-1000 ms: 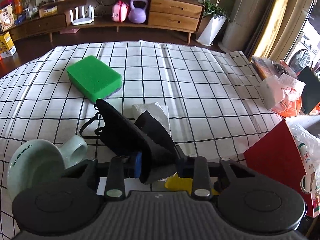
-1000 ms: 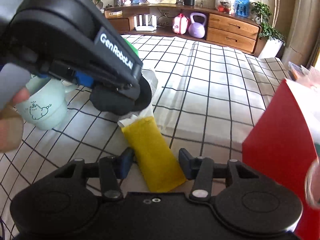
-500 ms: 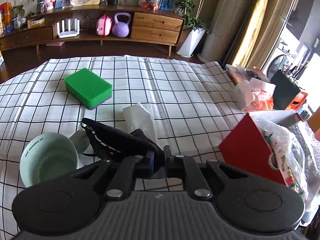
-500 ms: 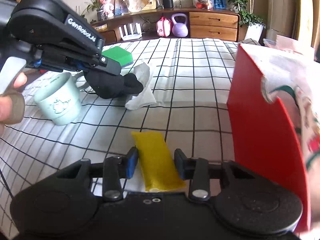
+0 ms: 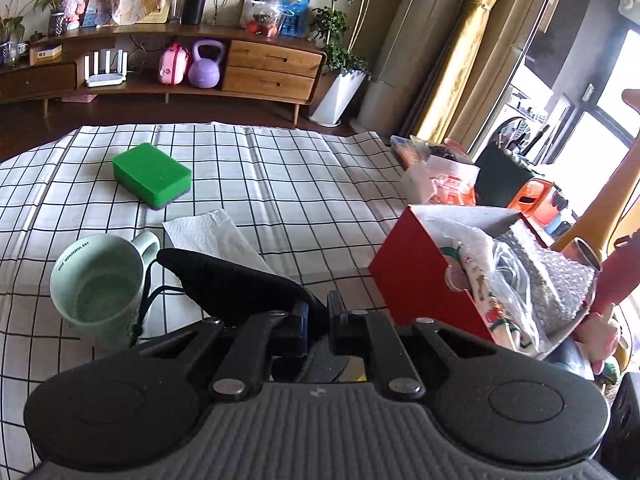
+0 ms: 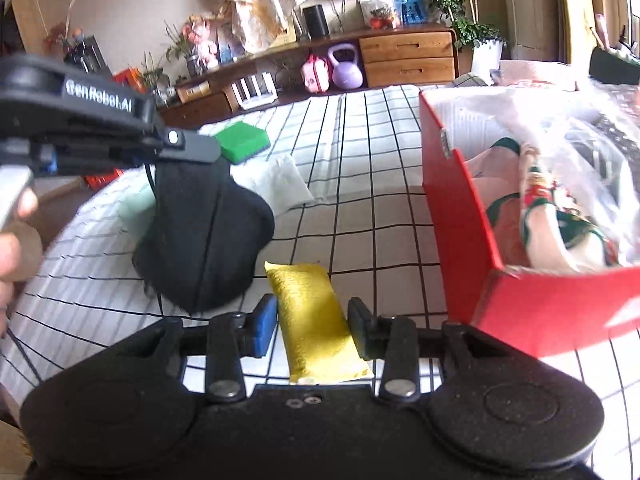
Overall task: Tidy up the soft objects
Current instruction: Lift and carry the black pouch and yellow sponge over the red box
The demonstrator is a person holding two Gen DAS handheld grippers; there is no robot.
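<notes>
Both cams ride on the handheld grippers, looking forward and down along the fingers, close above the checked cloth [image 5: 304, 168]. Left wrist view sits over the cloth's near edge, facing the far edge and the wooden sideboard [image 5: 264, 64] beyond. Right wrist view sits lower and tilted, looking the same way, with the left gripper's body crossing its upper left. Shared: green sponge [image 5: 152, 174] [image 6: 242, 141], white tissue [image 5: 208, 234], red box [image 5: 420, 276] [image 6: 460, 216] at the right edge, purple kettlebell [image 6: 345, 67].

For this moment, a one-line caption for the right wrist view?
Right gripper carries a yellow sponge toward the red box.
</notes>
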